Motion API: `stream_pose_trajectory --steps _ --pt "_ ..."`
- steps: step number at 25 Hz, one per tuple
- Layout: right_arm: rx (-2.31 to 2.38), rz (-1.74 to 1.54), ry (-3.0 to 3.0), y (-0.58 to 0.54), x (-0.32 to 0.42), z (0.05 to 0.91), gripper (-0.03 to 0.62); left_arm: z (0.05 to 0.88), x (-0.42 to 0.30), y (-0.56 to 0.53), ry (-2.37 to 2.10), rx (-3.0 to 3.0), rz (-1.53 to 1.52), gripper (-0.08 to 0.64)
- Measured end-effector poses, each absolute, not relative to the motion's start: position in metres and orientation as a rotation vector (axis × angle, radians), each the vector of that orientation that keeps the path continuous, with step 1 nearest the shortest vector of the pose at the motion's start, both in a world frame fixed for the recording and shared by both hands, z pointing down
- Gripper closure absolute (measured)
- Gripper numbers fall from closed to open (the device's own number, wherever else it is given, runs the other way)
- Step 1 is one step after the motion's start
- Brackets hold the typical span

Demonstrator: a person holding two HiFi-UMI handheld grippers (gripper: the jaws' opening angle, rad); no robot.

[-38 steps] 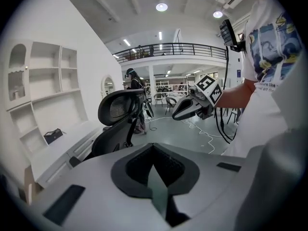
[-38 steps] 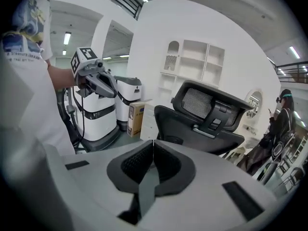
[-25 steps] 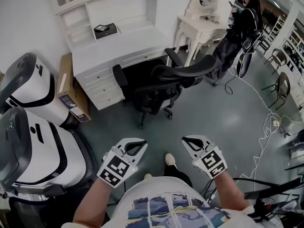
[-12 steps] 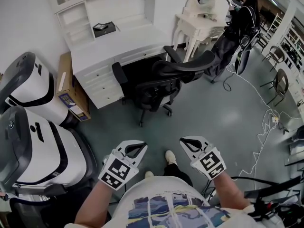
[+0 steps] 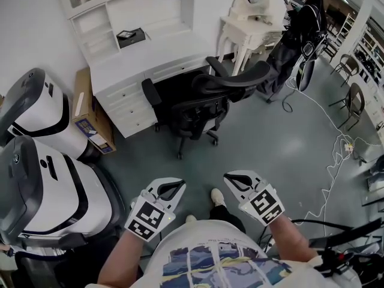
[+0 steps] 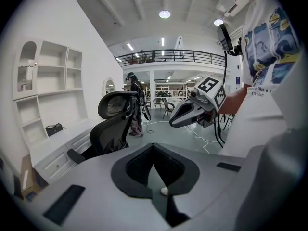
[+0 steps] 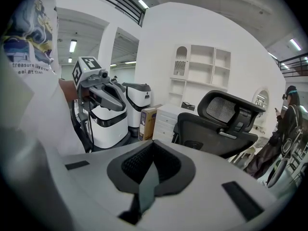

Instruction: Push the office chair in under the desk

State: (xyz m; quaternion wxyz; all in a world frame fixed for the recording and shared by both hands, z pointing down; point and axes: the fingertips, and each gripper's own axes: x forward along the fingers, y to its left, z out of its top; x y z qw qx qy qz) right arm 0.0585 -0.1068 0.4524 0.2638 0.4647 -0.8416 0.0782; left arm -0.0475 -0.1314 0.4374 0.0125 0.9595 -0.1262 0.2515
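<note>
Two large white-and-black machine housings (image 5: 42,179) are standing to the left of the white wooden desk with drawers and an upper shelf unit (image 5: 150,56), which is serving as the reference point here. A brown cardboard box (image 5: 90,119) is leaning just beside the desk's left end. A small flat black case (image 5: 132,36) is lying on the desktop, below the shelves.

The black mesh-backed office chair (image 5: 204,104) is standing just in front of the desk's knee opening. Its seat is sitting at the opening, while its backrest and castor base are projecting out past the desk's front edge. Nothing is touching the chair.

The left gripper (image 5: 173,188) is hovering well apart from the desk, on the far side of the chair from it. Its jaws are resting fully together and are gripping nothing. The right gripper (image 5: 235,183) is hovering beside it, equally far from the desk, with its jaws also pressed together and empty. A pale shoe (image 5: 216,198) is showing on the grey floor between the two grippers.

A white dressing table with curved legs (image 5: 252,29) is standing to the right of the desk. A person in dark clothing (image 5: 303,23) is standing farther right of the desk. A white cable (image 5: 330,131) is trailing across the floor, well to the right of the desk.
</note>
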Motion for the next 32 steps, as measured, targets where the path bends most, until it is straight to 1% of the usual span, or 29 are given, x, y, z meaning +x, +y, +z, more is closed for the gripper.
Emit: stream_pose_trajectory --steps 32 --pt "1.229 0.209 -2.284 -0.101 0.047 0.459 0.566 0.445 -0.047 -0.12 -0.331 2.979 0.797 0.546"
